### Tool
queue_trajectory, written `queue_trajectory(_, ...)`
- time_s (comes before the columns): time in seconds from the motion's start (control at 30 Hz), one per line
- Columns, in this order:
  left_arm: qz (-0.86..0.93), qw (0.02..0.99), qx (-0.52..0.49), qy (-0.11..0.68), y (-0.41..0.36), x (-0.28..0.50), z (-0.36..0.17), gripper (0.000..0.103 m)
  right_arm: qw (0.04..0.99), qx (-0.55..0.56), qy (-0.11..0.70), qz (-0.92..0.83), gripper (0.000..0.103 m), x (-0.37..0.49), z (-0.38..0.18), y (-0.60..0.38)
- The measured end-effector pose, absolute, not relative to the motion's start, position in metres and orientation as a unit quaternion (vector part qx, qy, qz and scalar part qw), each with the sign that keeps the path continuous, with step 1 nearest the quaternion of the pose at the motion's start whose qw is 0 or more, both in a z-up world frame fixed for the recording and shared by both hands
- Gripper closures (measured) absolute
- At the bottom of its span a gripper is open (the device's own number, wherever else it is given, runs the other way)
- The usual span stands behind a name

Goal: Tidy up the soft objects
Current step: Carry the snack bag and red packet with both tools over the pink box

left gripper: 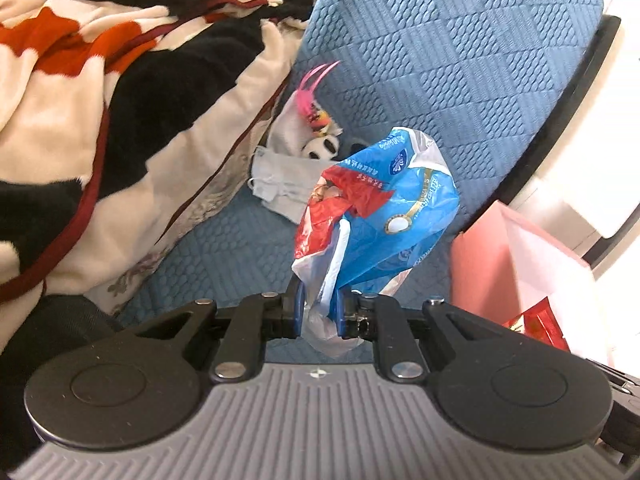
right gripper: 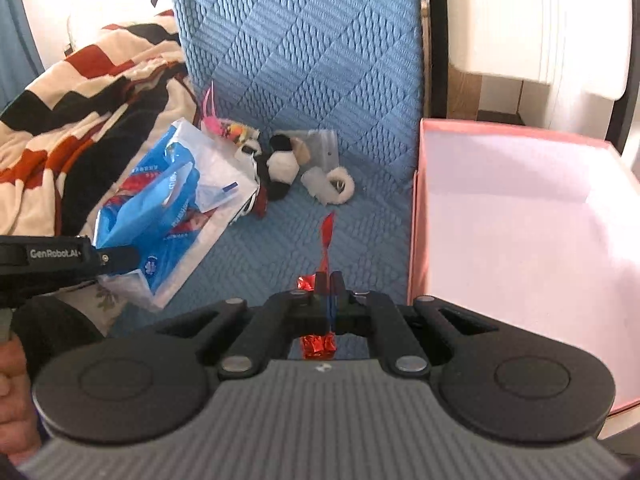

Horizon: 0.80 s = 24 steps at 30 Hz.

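Plastic crinkles between the jaws of the left gripper [left gripper: 319,312] in the left wrist view: they are clenched on the lower end of a blue, red and white plastic bag [left gripper: 376,208], which is lifted above the blue quilted sofa [left gripper: 460,60] and stands up from the fingers. Behind the bag, where the seat meets the backrest, lie a panda plush [left gripper: 322,146], a pink-feathered toy [left gripper: 310,100] and a pale grey cloth [left gripper: 276,184]. A red, black and cream blanket [left gripper: 100,100] is heaped over the seat's left side, and a pink box [left gripper: 520,272] sits at its right edge with something red inside. In the right wrist view, the right gripper [right gripper: 329,292] is pinched tight on a red foil wrapper [right gripper: 319,345]; one twisted end of it sticks up past the fingertips and the crumpled body shows below them. The left gripper [right gripper: 116,258] reaches in from the left, holding the plastic bag [right gripper: 172,204] just above the seat's left part, near the blanket [right gripper: 80,120]. The panda plush [right gripper: 282,168] lies at the back of the seat, beside a white furry piece [right gripper: 340,188] and the pink-feathered toy [right gripper: 212,122]. The pink box [right gripper: 520,220] stands open against the sofa's [right gripper: 300,60] right edge, its pale inside bare in this view.
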<state>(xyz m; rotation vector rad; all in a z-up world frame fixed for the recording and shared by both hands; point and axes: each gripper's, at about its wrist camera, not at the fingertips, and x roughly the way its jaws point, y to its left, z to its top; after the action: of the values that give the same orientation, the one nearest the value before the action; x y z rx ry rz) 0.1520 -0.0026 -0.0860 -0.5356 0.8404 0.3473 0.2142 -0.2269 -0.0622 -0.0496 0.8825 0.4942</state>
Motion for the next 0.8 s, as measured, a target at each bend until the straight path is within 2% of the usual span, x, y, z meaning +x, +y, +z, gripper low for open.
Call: queue_trajectory(0.8, 0.077, 0.904, -0.221, 0.357, -0.072, 0.203, 0.01, 0.085, 0.915, -0.003, 0.344, 0.211, 0.099, 0.244, 0.034, -0.284)
